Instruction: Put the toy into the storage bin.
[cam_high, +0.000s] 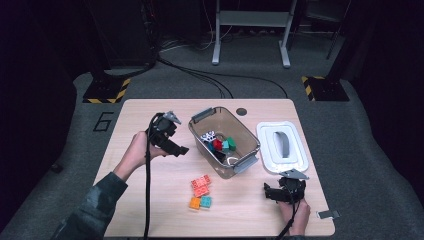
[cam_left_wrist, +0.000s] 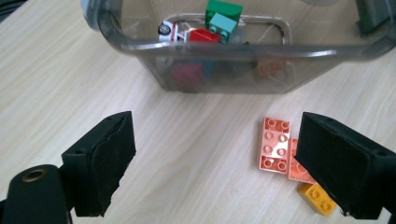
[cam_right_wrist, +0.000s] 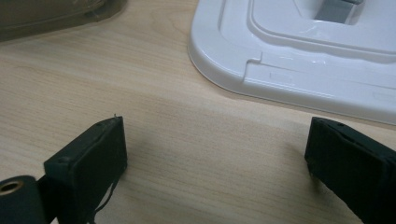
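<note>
Left gripper (cam_high: 175, 147) hovered with jaws spread and empty, at nine o'clock of the clear bin (cam_high: 248, 141).
Loose bricks (cam_high: 200, 192) lay on the worktop (cam_high: 130, 120) at the bin's seven o'clock; right gripper (cam_high: 272, 192) rested, jaws wide, at six o'clock of the white lid (cam_high: 295, 162).

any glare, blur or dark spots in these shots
High view: table lit, surroundings nearly black, picture soft. Left gripper view: bricks sharp; the clear bin wall blurs the pieces behind it, with faint reflections. Right gripper view: white lid bright with mild sheen, jaws cast soft shadows.
</note>
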